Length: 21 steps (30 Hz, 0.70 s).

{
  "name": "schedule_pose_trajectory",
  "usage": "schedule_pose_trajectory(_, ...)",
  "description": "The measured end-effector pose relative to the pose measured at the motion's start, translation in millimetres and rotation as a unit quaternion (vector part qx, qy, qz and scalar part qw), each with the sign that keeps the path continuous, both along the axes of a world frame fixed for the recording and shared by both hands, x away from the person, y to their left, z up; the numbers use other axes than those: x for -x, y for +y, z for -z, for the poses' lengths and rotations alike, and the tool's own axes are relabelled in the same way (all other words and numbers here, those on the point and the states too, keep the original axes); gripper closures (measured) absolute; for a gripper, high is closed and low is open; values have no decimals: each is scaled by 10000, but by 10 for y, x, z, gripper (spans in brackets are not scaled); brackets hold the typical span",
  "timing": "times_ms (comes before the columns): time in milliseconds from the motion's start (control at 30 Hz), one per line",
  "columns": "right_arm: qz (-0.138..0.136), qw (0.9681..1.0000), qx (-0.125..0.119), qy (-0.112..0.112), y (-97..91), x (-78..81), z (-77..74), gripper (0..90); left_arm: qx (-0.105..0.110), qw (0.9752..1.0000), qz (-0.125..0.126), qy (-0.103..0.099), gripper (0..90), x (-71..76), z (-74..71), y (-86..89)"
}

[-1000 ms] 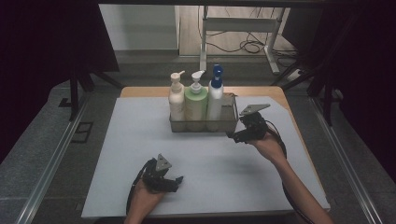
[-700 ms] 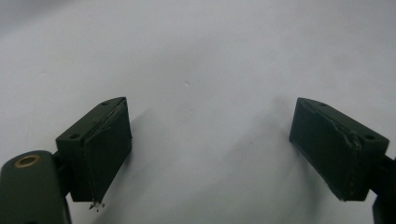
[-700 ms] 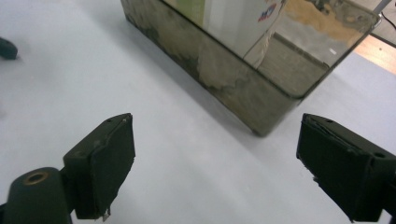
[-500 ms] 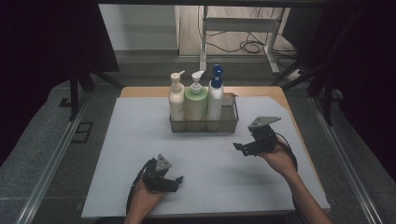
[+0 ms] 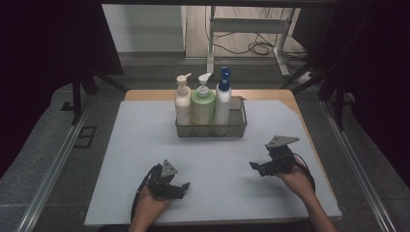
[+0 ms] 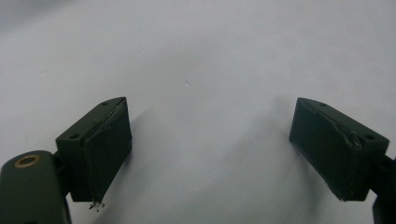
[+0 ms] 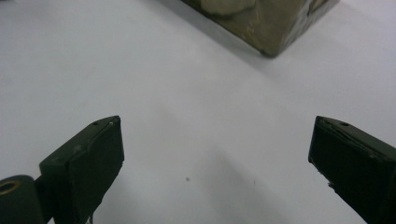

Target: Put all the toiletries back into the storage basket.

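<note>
Both grippers empty with jaws spread wide, right gripper [image 5: 257,166] just opened further, left gripper [image 5: 181,187] low on the white mat [image 5: 135,145]; three pump bottles [image 5: 203,104] stand in the wire basket [image 5: 211,129] at mat's far edge, so a careless reach could clip a pump head and tip one.

In the high view, the basket [image 5: 211,126] wall hides the bottoms of the three bottles [image 5: 203,104], and their labels are too small to read. The person's forearms are cut off by the bottom edge. In the right gripper view, the basket [image 7: 268,28] is cut off by the top edge and blurred; what sits inside cannot be made out. Both fingers [image 7: 88,163] run out at the bottom edge, as do the left gripper's fingers [image 6: 100,149].
</note>
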State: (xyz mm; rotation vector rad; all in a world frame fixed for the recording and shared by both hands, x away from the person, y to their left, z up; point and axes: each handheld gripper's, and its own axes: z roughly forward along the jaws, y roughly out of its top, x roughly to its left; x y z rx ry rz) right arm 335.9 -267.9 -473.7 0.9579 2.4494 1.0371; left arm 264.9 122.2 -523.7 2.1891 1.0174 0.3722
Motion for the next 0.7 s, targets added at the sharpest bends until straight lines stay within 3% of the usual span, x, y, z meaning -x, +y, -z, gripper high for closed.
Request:
schedule_pose_trajectory(200, 122, 9998, -119, 118, -125, 51, 241, 35, 2, 10000, -1, 2, 126, 0, 0, 0)
schedule_pose_trajectory(400, 138, 9995, 63, 266, -150, 71, 478, 6, 2, 10000, 3, 0, 126, -1, 0, 0)
schedule_pose_trajectory(700, 148, 9996, 38, 223, -152, 85, 490, 7, -1, 10000, 5, 9, 126, -1, 0, 0)
